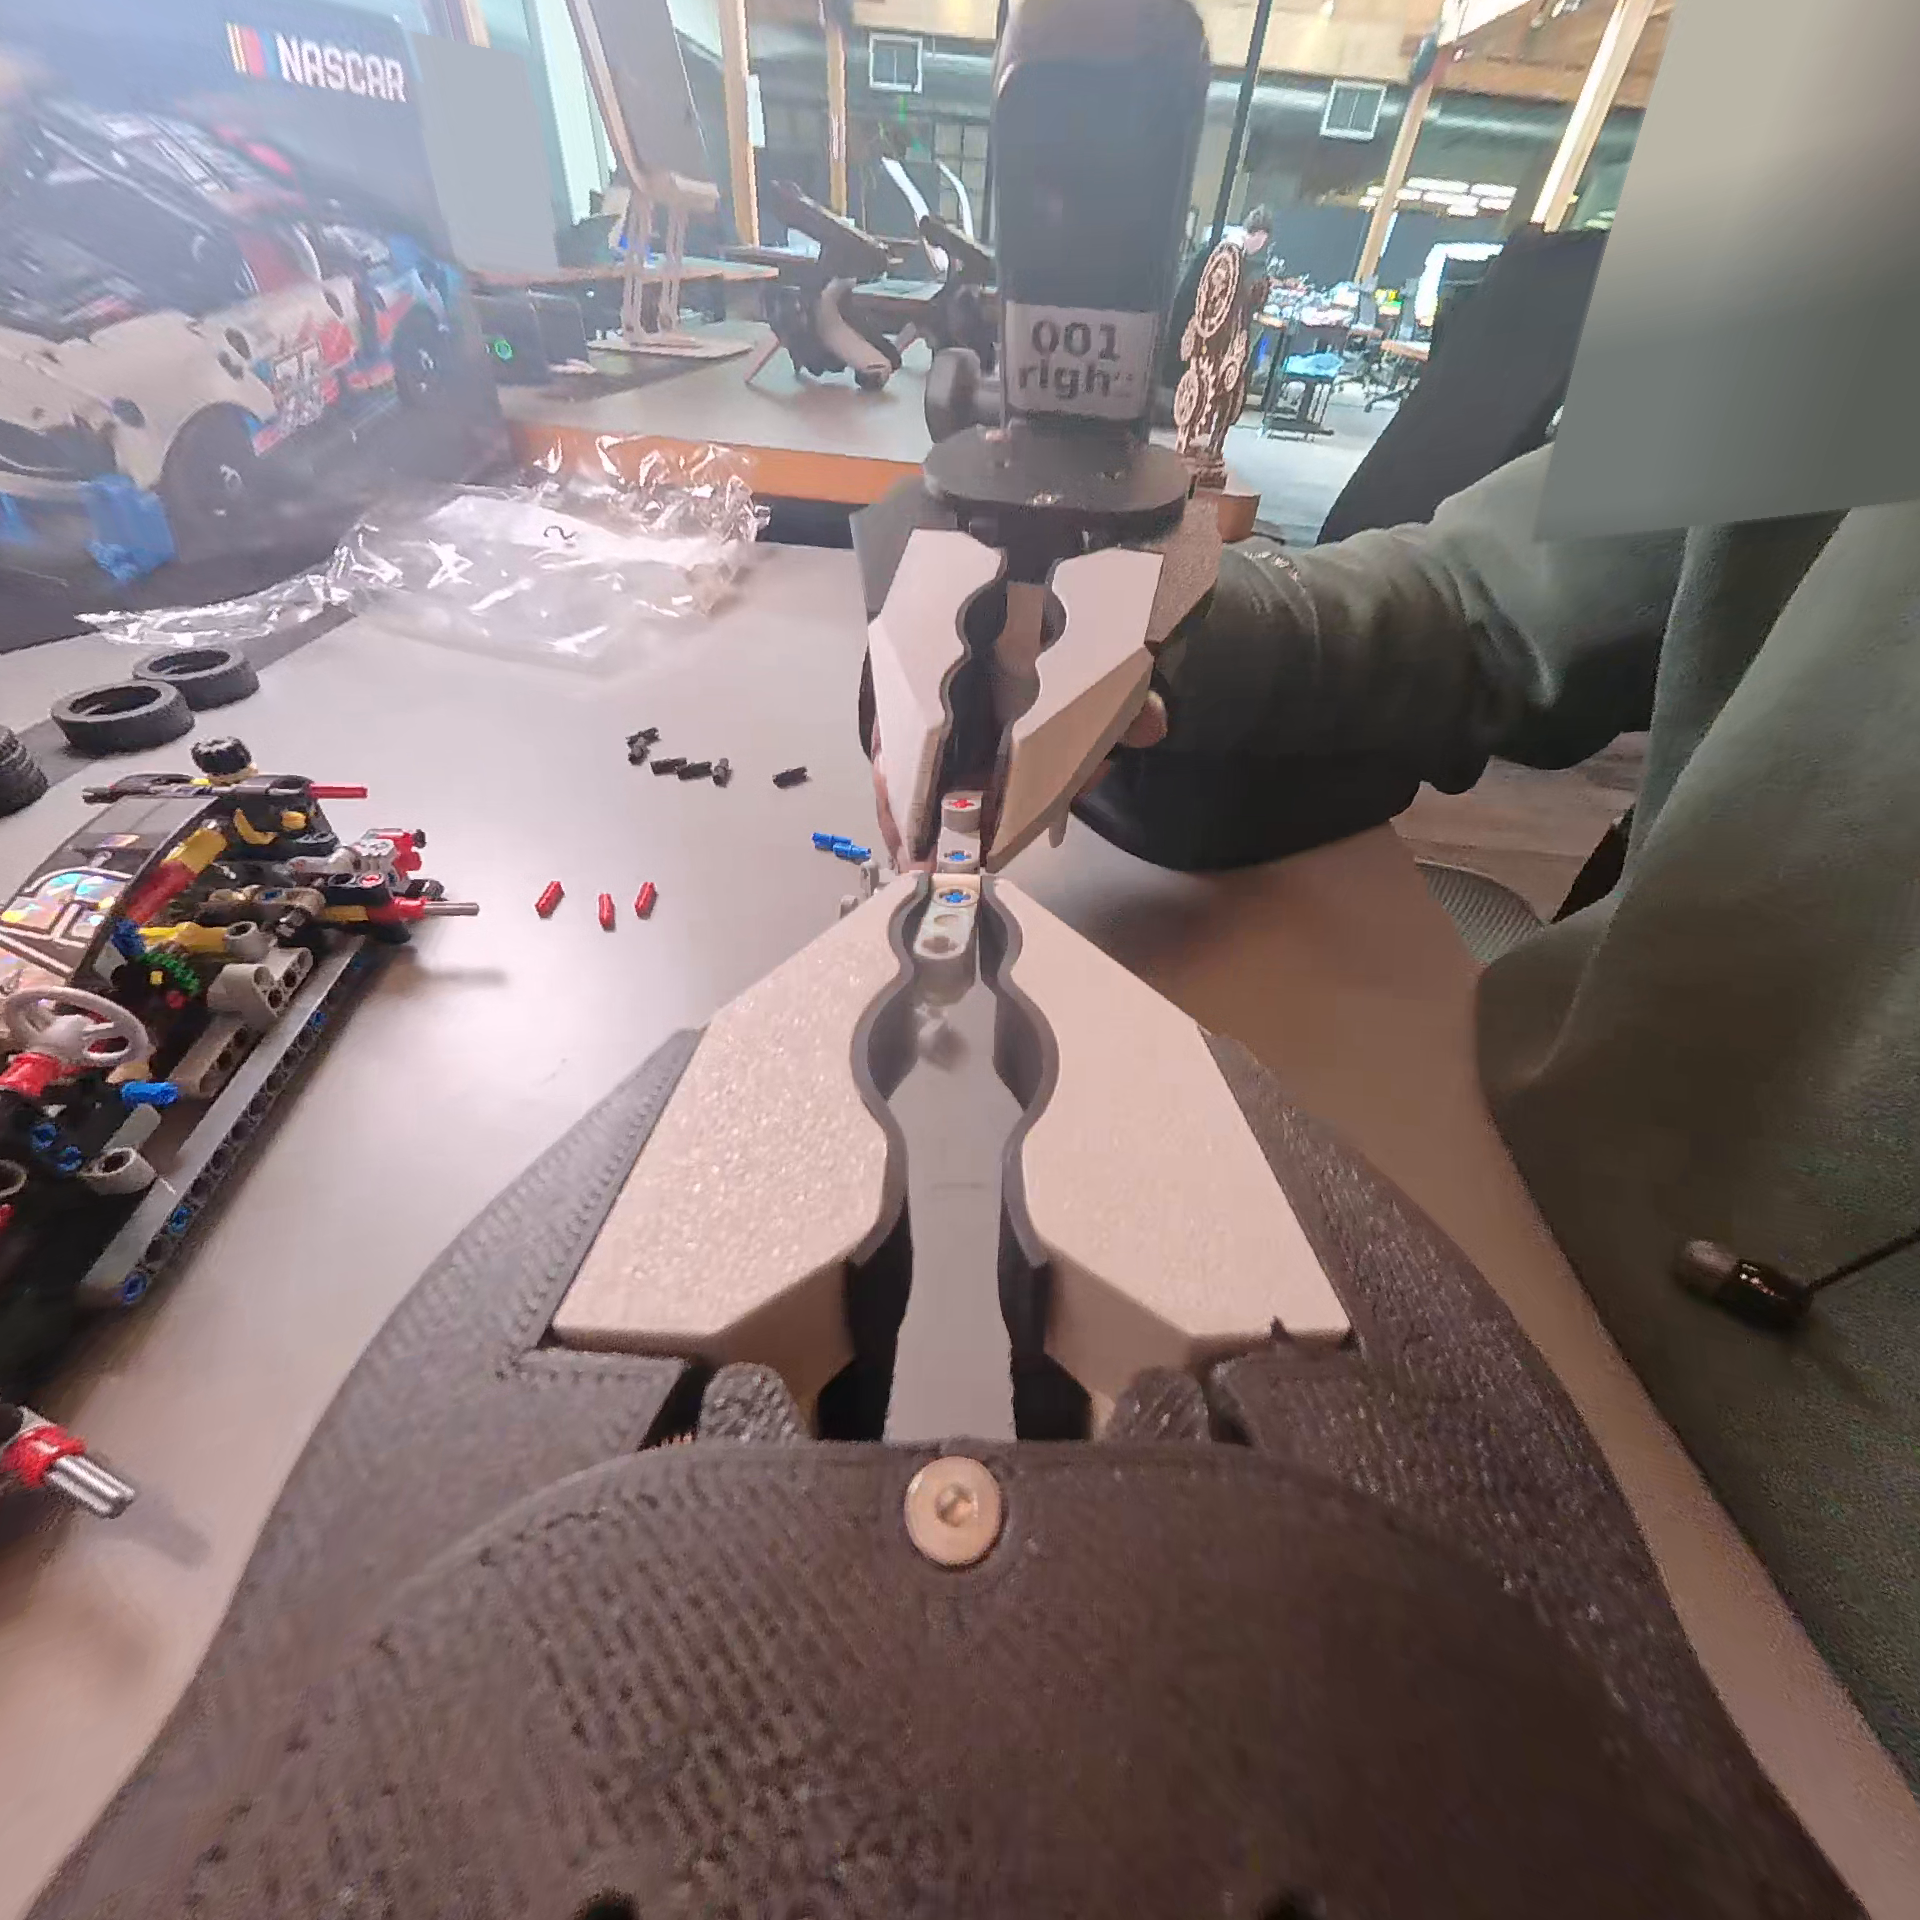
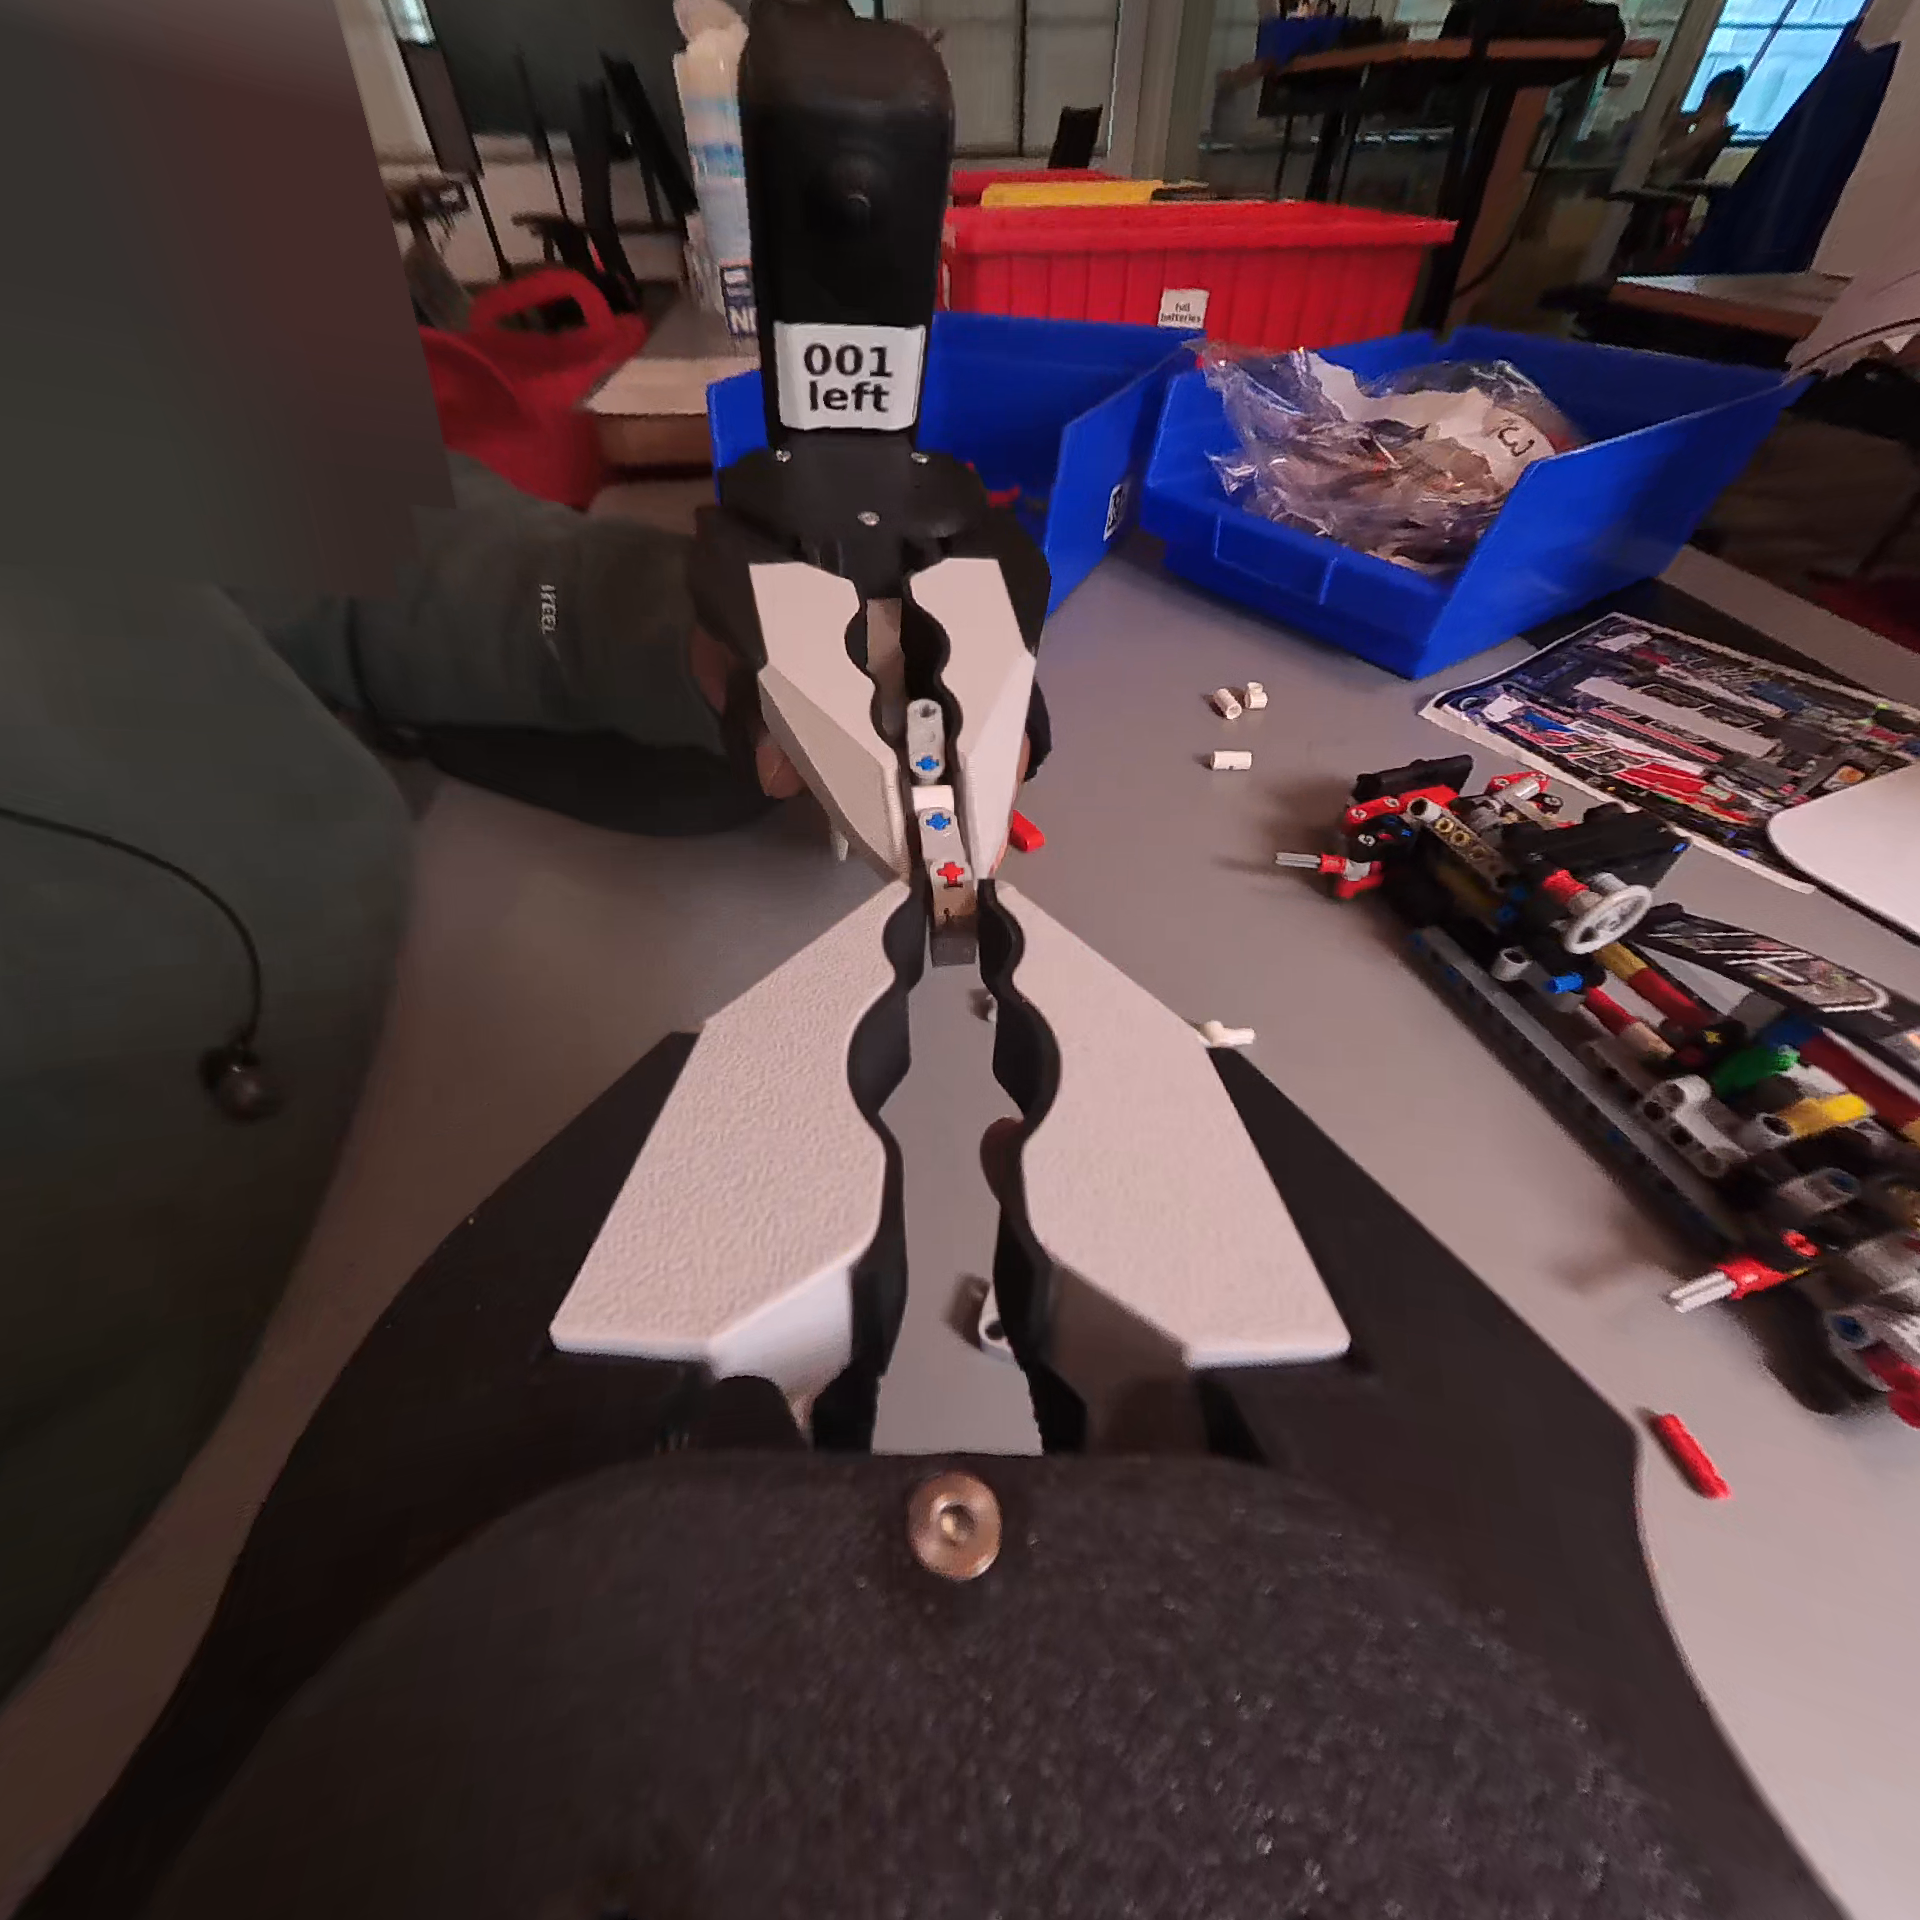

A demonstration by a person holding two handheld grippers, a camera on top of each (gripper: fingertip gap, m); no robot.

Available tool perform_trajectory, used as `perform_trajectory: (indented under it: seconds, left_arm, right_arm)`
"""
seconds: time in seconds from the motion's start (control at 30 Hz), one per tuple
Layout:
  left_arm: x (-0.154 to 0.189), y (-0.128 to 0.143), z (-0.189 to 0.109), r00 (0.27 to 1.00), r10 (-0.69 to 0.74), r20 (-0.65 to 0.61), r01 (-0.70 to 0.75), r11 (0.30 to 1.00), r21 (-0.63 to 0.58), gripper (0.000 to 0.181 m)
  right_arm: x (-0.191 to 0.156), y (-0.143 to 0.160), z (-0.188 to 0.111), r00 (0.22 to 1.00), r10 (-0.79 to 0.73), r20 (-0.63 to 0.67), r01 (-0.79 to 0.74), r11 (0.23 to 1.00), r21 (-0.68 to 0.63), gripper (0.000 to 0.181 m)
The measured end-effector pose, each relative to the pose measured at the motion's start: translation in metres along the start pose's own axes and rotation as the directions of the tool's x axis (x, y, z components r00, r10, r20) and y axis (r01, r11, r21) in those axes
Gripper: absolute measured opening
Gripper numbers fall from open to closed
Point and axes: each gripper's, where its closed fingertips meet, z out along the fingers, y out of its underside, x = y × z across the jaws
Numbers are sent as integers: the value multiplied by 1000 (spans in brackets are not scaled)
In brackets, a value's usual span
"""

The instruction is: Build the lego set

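While both grippers' jaws gripped the small grey beam assembly (image 1: 951, 894) above the desk (image 1: 582, 997), pressing squarely along its axis seemed wisest.

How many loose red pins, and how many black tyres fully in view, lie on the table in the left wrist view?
red pins: 3
black tyres: 2
Total: 5
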Motion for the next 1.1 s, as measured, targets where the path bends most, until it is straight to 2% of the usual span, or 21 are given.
perform_trajectory:
  seconds: [0.33, 0.5, 0.63, 0.87, 1.1]
  left_arm:
    - [-9, 11, -5, 989, 130, 62, -124, 987, -102, 11]
    - [-13, 25, 0, 993, 89, 82, -74, 982, -175, 6]
    - [-9, 44, 3, 999, 37, 31, -28, 967, -254, 6]
    - [5, 66, 4, 993, 89, -75, -110, 924, -367, 6]
    - [13, 86, 8, 989, 109, -104, -145, 875, -463, 6]
  right_arm:
    - [3, 15, -2, 997, -78, -16, 76, 992, -100, 6]
    - [10, 30, -2, 996, -74, -41, 66, 982, -175, 6]
    - [5, 47, 0, 999, -39, 17, 42, 969, -242, 6]
    - [-10, 66, -1, 990, -45, 130, 86, 941, -329, 5]
    - [-18, 84, -3, 981, -73, 179, 143, 899, -414, 6]
